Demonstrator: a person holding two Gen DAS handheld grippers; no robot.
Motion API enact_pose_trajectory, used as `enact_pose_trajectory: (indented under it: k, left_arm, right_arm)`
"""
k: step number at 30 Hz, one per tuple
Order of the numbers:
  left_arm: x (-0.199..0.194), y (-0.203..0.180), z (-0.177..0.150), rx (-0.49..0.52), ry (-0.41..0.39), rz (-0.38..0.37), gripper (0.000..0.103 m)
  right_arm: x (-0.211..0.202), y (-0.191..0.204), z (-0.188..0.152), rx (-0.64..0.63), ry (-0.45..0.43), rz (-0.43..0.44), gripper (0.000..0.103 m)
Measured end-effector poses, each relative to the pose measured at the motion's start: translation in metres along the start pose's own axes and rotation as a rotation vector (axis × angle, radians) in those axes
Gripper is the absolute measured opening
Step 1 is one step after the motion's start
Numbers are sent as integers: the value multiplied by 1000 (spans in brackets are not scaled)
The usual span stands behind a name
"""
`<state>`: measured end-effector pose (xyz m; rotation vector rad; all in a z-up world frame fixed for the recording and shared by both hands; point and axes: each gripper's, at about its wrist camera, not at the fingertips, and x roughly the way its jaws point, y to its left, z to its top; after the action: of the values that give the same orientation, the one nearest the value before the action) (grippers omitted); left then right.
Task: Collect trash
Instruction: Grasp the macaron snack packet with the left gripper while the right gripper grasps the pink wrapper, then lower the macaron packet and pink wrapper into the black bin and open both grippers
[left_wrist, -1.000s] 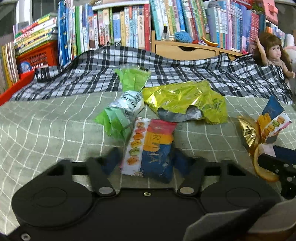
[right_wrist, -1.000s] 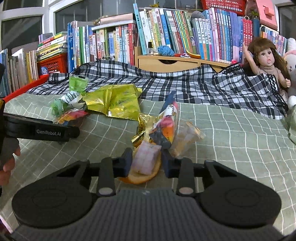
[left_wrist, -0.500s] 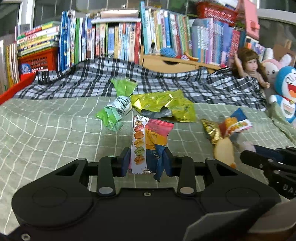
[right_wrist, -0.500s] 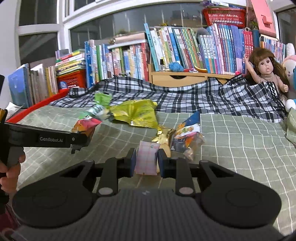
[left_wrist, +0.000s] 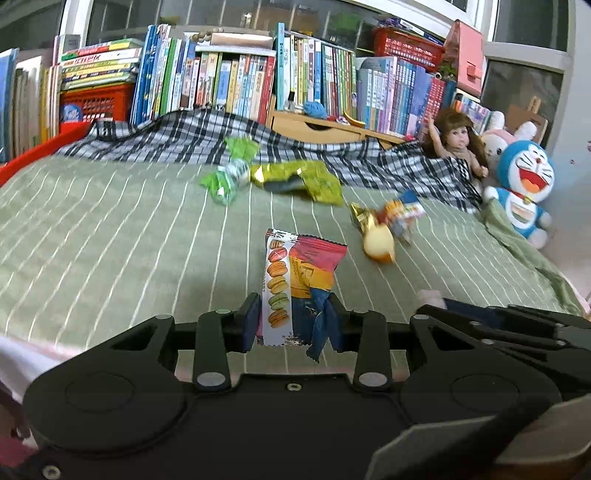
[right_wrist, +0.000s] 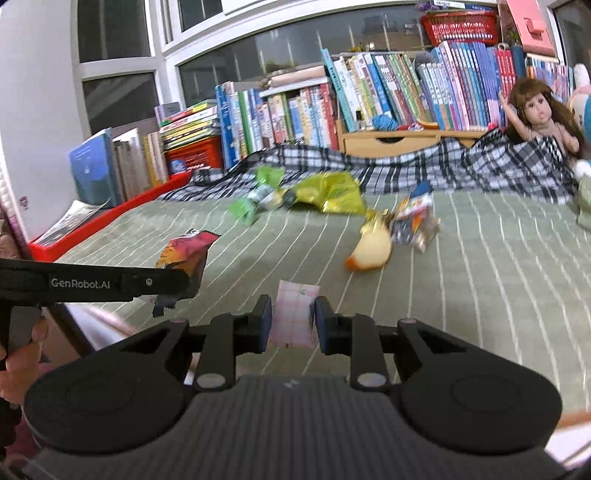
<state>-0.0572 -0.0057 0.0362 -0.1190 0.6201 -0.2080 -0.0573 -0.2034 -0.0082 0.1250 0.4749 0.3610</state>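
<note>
My left gripper (left_wrist: 293, 319) is shut on a macaron snack wrapper (left_wrist: 299, 280) and holds it in the air above the green checked bedspread (left_wrist: 110, 236). The same wrapper (right_wrist: 184, 254) hangs from the left gripper's tip at the left of the right wrist view. My right gripper (right_wrist: 291, 319) is shut on a small pale pink packet (right_wrist: 293, 312), also lifted. Left lying on the bed are a green wrapper (left_wrist: 227, 173), a yellow-green bag (left_wrist: 303, 177), an orange peel (left_wrist: 378, 242) and a gold and blue wrapper heap (left_wrist: 399, 214).
A black-and-white plaid blanket (left_wrist: 184, 136) lies along the far side below rows of books (left_wrist: 236, 81). A doll (left_wrist: 456, 144) and a blue plush toy (left_wrist: 522, 188) sit at the right. A red bed rail (right_wrist: 107, 218) runs along the left. A person's hand (right_wrist: 16, 365) holds the left gripper.
The left gripper closed on the macaron wrapper and lifted it. Both grippers pulled back from the trash heap with their items, so the heap now lies farther away.
</note>
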Motion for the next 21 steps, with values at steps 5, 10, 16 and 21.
enact_pose_trajectory:
  k: [5,10,16,21]
  left_arm:
    - [-29,-6,-42,9,40,-1,35]
    - [-38,-7,-81,23,121,-1,35]
    - [-23,-3,-125,16,263,32,35]
    - [-2,4,-155,-19,392,53,35]
  right_arm:
    - [-18,14,-32,-10,28,-1,30]
    - [-19,19,-63,-13,91,-12,31]
    - [-8,18,-99,17,200,-24,31]
    - [-1,16,-121,36,271,-35,31]
